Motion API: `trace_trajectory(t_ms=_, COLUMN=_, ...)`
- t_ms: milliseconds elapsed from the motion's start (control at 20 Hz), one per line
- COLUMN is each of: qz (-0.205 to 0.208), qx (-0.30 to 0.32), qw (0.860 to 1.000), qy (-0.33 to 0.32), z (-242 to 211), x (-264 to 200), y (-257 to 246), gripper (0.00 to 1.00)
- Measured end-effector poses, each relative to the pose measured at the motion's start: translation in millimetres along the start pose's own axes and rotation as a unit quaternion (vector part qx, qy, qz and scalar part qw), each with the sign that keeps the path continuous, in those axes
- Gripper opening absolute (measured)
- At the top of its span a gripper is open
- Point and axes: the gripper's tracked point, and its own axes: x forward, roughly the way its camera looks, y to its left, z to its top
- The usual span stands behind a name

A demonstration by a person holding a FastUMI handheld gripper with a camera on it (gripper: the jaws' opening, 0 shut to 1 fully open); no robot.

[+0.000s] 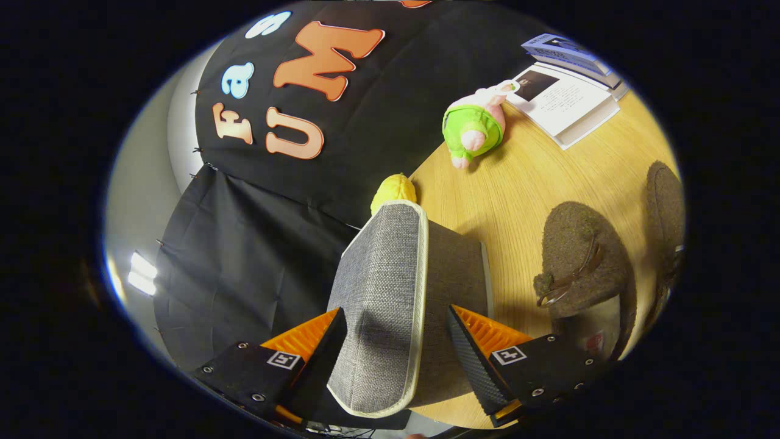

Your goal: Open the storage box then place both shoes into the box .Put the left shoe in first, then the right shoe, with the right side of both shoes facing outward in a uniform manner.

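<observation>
The grey fabric lid point(381, 292) of the storage box, edged in white piping, stands tilted up between my fingers. My gripper point(396, 317) is shut on it, one finger against each face. The darker grey box body point(454, 268) sits just behind the lid on the wooden table point(506, 183). Two brown felt shoes lie to the right of the box. The nearer shoe point(579, 262) has a strap and metal ring, and the other shoe point(667, 207) lies farther right, partly cut off.
A plush toy in a green top point(475, 125) lies beyond the box near the wall. A yellow object point(395, 190) peeks out behind the lid's top. Books and a white booklet point(567, 97) rest at the far corner of the table.
</observation>
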Motion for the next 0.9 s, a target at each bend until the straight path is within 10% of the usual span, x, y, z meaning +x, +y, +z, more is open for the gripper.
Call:
trace_trajectory(t_ms=300, qz=0.018, qx=0.029, qw=0.999, qy=0.002, z=1, x=0, y=5, gripper=0.81)
trace_trajectory(t_ms=650, qz=0.013, qx=0.060, qw=0.997, qy=-0.056, z=25, x=-19, y=13, gripper=0.09)
trace_trajectory(t_ms=900, qz=0.004, qx=0.034, qw=0.996, qy=-0.081, z=28, x=-24, y=47, gripper=0.01)
